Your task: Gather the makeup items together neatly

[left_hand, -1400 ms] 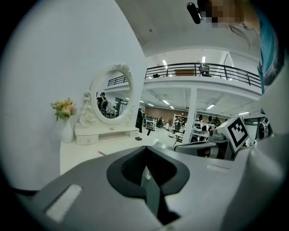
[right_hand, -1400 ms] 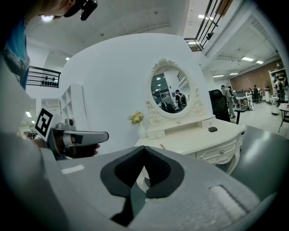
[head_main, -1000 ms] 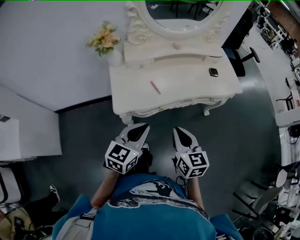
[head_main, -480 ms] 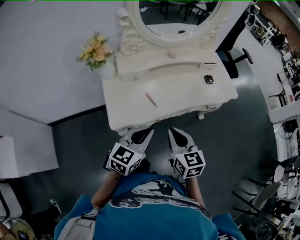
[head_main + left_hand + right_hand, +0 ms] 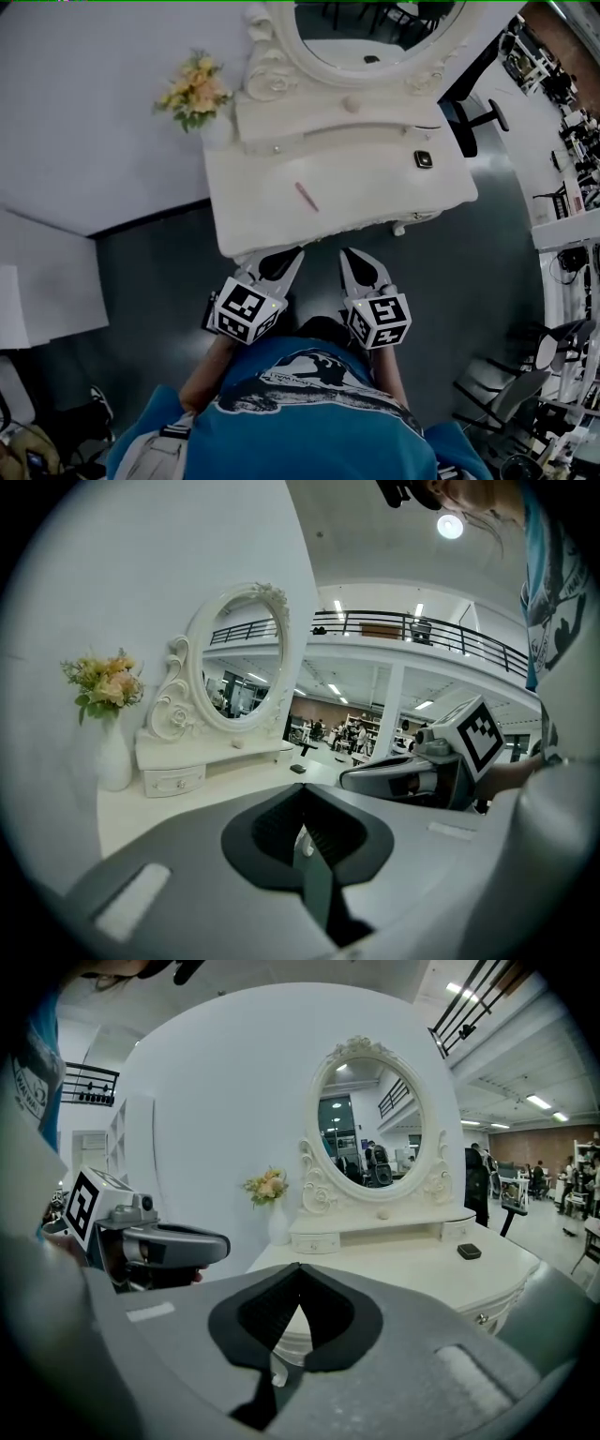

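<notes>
While both held shut and empty just short of the dressing table (image 5: 375, 178), judged a forward reach: pink stick (image 5: 307, 196) ahead, nearer left gripper (image 5: 289, 255), long axis slanting far-left to near-right; dark compact (image 5: 424, 159) well off beyond right gripper (image 5: 349, 255).

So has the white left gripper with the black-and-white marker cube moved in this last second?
Yes. The left gripper has moved forward toward the white dressing table: dark floor showed between them before; now its tips reach the table's front edge.
</notes>
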Tool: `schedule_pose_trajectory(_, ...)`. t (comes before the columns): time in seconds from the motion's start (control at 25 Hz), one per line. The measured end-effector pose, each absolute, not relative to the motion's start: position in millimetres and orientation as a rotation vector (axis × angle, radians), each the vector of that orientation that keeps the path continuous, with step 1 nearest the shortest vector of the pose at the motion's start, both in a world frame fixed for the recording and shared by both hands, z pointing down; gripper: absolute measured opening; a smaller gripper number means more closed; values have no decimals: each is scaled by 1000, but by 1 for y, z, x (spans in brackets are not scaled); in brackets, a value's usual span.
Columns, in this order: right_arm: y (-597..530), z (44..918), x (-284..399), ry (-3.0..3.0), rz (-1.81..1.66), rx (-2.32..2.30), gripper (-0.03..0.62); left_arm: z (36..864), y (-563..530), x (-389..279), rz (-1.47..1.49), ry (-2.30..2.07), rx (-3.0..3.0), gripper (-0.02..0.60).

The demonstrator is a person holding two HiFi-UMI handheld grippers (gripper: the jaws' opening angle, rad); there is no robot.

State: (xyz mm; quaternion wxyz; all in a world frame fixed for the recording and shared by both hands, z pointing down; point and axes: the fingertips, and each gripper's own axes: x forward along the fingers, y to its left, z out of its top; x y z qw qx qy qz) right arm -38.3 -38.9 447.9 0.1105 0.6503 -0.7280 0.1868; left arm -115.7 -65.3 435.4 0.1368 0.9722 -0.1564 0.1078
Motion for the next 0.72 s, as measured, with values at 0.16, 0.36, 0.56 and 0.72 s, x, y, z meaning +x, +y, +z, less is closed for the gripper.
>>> schedule_pose_trajectory(0.16, -60, 449, -43, -2169, 524, 1856, 3, 431, -79, -125, 258, -526, 2792, 11)
schedule_pose_trajectory(0.36, -77, 459, -47, -2179, 513, 1803, 3, 432, -101, -143, 240, -650, 2763, 11)
schedule_pose_trajectory(0.56, -86, 472, -44, -2178, 536, 1756, 3, 428, -113, -154, 202, -733, 2707, 11)
schedule_pose_trajectory(0.72, -98, 484, -36, -2191, 556, 1699, 4, 433, -114, -151, 225, -784, 2679, 11)
